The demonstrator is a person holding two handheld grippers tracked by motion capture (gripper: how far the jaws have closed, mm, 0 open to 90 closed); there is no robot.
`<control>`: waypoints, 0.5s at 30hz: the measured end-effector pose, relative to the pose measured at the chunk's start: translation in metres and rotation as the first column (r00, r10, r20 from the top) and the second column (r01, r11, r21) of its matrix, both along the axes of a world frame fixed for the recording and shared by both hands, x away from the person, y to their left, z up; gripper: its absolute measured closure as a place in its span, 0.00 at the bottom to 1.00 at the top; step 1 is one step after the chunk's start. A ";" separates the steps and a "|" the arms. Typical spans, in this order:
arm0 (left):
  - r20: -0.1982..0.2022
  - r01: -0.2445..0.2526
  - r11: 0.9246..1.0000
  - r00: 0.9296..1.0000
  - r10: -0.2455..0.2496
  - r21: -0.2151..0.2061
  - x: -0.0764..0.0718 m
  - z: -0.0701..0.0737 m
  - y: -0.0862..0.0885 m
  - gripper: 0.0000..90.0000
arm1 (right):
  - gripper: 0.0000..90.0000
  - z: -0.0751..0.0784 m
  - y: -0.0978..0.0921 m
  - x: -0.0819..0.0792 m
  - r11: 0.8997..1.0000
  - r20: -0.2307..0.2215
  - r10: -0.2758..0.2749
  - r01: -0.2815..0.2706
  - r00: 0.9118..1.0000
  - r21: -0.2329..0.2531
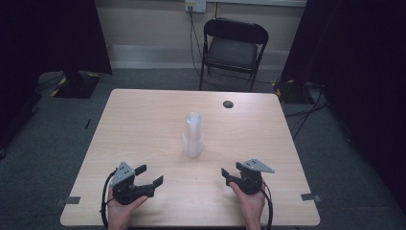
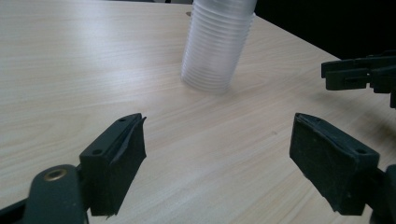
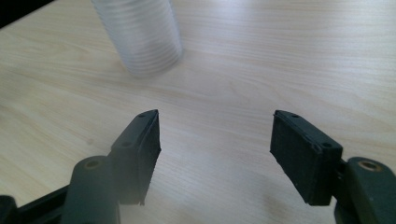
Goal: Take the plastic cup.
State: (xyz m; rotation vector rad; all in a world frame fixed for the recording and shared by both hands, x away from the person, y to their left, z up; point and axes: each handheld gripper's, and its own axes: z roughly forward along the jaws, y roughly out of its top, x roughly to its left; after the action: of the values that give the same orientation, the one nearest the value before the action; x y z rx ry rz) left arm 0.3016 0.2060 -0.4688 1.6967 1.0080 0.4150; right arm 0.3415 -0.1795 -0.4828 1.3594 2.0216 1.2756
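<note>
A stack of clear plastic cups stands upside down at the middle of the light wooden table. My left gripper rests near the front left, held by a hand, jaws wide open and empty. At the front right, my right gripper is open and empty too. In the left gripper view the cup stack rises beyond my left gripper, with the right gripper at the right edge. In the right gripper view the cup stack stands ahead and left of my right gripper.
A small dark round hole sits near the table's far edge. A black folding chair stands behind the table by the wall. Dark curtains hang on both sides, and cables lie on the grey floor.
</note>
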 end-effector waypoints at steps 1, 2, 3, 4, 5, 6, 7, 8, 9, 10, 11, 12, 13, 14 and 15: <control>0.000 0.000 1.000 1.000 0.000 0.000 0.000 0.000 0.000 0.18 | 0.38 0.001 -0.001 0.000 1.000 0.002 0.004 -0.004 1.000 0.013; 0.001 0.015 1.000 1.000 -0.015 0.003 0.001 0.000 -0.001 0.18 | 0.39 0.003 0.000 -0.001 1.000 0.007 0.006 -0.007 1.000 0.014; -0.005 0.016 1.000 1.000 -0.016 0.004 0.002 0.000 -0.002 0.19 | 0.39 0.004 0.000 -0.002 1.000 0.014 0.010 -0.010 1.000 0.011; -0.010 0.016 1.000 1.000 -0.016 0.010 0.002 -0.001 -0.003 0.19 | 0.40 0.005 0.000 -0.002 1.000 0.019 0.012 -0.013 1.000 0.012; -0.009 0.017 1.000 1.000 -0.017 0.006 0.002 -0.002 -0.004 0.19 | 0.41 0.006 0.000 -0.003 1.000 0.019 0.020 -0.020 1.000 0.019; -0.014 0.022 1.000 1.000 -0.022 0.007 0.002 -0.002 -0.004 0.20 | 0.41 0.006 0.001 -0.003 0.999 0.018 0.026 -0.026 1.000 0.024; -0.014 0.021 1.000 1.000 -0.021 0.007 0.003 -0.002 -0.004 0.21 | 0.42 0.006 0.002 -0.003 0.999 0.019 0.030 -0.031 0.999 0.023; -0.014 0.021 1.000 1.000 -0.021 0.007 0.003 -0.002 -0.004 0.22 | 0.42 0.006 0.002 -0.003 0.999 0.019 0.030 -0.031 0.999 0.023; -0.011 0.021 1.000 1.000 -0.021 0.015 0.003 -0.003 -0.004 0.23 | 0.44 0.006 0.005 -0.002 0.998 0.014 0.048 -0.048 0.999 0.032; -0.010 0.022 1.000 1.000 -0.022 0.011 0.003 -0.003 -0.004 0.23 | 0.44 0.006 0.005 -0.002 0.998 0.014 0.048 -0.048 0.999 0.032; -0.012 0.023 1.000 1.000 -0.023 0.010 0.004 -0.002 -0.004 0.24 | 0.45 0.008 0.006 -0.001 0.997 0.011 0.063 -0.063 0.998 0.034; -0.011 0.025 1.000 1.000 -0.025 0.016 0.004 -0.002 -0.004 0.24 | 0.45 0.008 0.006 -0.001 0.997 0.011 0.063 -0.063 0.998 0.034; -0.013 0.030 0.999 0.999 -0.029 0.015 0.005 -0.001 -0.004 0.24 | 0.45 0.009 0.007 -0.001 0.997 0.017 0.069 -0.069 0.997 0.035; -0.013 0.028 1.000 1.000 -0.028 0.012 0.005 -0.001 -0.003 0.24 | 0.47 0.011 0.008 0.000 0.996 0.022 0.083 -0.084 0.996 0.044; -0.010 0.024 1.000 1.000 -0.024 0.012 0.005 -0.001 -0.003 0.24 | 0.46 0.012 0.009 0.001 0.995 0.021 0.094 -0.094 0.995 0.045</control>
State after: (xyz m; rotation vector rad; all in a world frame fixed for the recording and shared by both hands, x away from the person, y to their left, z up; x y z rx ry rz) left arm 0.3063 0.2029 -0.4701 1.7212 0.9932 0.3982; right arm 0.3421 -0.1703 -0.4705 1.2805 2.0774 1.3781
